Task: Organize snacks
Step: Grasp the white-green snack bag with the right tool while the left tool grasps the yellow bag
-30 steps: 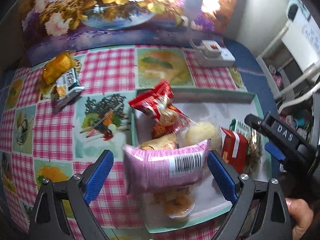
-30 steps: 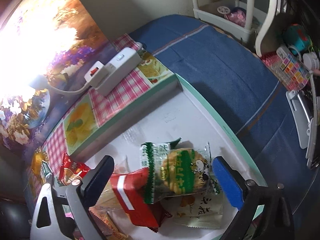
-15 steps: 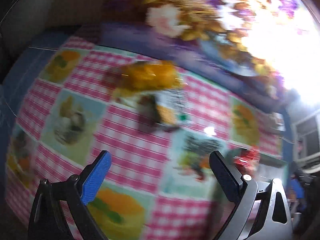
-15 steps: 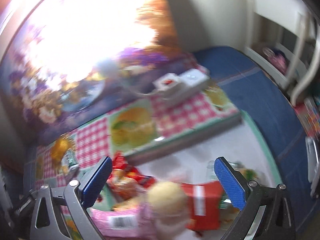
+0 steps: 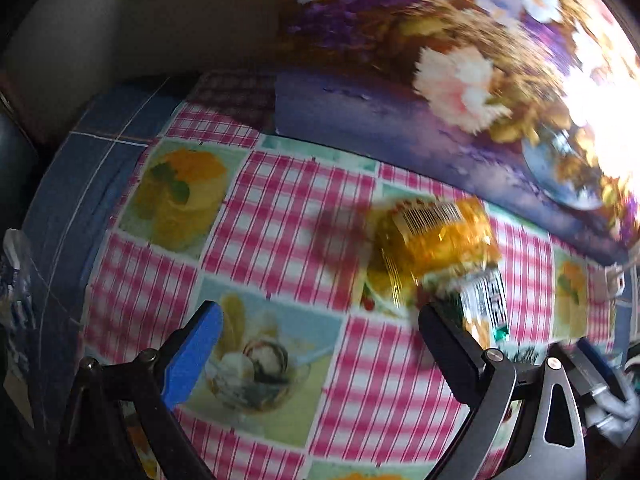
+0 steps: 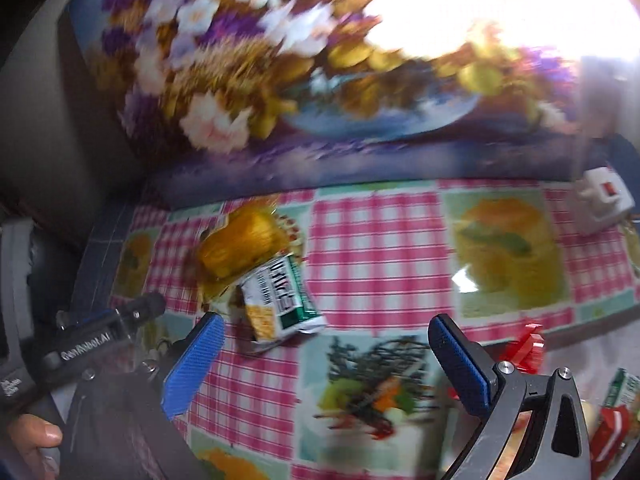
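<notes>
Toward the far left corner of the checked tablecloth (image 6: 376,240), just short of the flowered backdrop (image 6: 320,80), two loose snacks lie touching: an orange packet (image 6: 244,246) and, at its near side, a green-and-white packet (image 6: 280,304) part overlapped by it. Both grippers empty, jaws spread wide. Left gripper (image 5: 320,344) hovers over the cloth with the orange packet (image 5: 434,244) ahead and to its right, the green-and-white packet (image 5: 482,300) just past its right finger (image 5: 448,348). Right gripper (image 6: 326,356) hangs near the green-and-white packet, a little right of it. Tray corner with red wrappers (image 6: 528,348) shows at the right edge of the right wrist view; most of it out of frame. Judgement: step in hand is fetching these two strays for the tray. To do it well, shift the left gripper right until the orange packet sits between the fingers, come down low, close across the packet's short side, firm but not crushing, since film wrappers slip and crumple. Lift the top one first so the lower is not dragged. Right gripper better placed for the green-and-white one. White power strip (image 6: 604,204) at the far right edge, well apart, no obstacle. Writing: "GenRobot.AI" on the left gripper's body (image 6: 86,344) seen from the right wrist; barcode on the orange packet; dark characters on the green-and-white packet, blurred, not legible.
</notes>
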### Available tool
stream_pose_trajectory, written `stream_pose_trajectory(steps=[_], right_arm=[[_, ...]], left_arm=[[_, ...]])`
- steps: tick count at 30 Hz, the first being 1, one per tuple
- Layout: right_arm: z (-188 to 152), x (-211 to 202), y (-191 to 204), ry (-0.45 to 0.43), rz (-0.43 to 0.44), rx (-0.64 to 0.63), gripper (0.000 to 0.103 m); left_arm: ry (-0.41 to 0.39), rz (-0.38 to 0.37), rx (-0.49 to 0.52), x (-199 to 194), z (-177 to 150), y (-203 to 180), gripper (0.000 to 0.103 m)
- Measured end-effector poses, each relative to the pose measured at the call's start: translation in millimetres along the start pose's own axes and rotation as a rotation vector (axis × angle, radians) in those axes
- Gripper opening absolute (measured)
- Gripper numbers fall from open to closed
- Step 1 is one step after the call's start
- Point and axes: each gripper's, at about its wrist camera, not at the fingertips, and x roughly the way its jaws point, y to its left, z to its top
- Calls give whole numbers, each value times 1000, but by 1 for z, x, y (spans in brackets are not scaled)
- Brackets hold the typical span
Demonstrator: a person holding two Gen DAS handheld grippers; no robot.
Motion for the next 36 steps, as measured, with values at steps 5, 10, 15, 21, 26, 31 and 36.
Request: stream_pose_trajectory(steps=[5,10,15,21,26,31,36], right_arm=[[1,45,27,75,-43,-80,103],[2,68,42,101,-68,-147,103],[7,81,42,117,-117,-169,103],[15,79,22,116,-170,-155,103],[22,77,7,121,-171,-142,99],[28,78,10,133,-127,-163,73],[20,80,15,137,-126,-175,55]], left_arm=[[3,-51,-26,14,23,-1,98],[-4,-69,75,23,40,-22,98],[-10,-4,255,36,47,-54,98],[-9,-18,357,48,52,-85,98],[-12,-30,387,55,50,-103,98],[17,-21,404,67,42,-109,68],[11,-60,349,64,32,-98,55]])
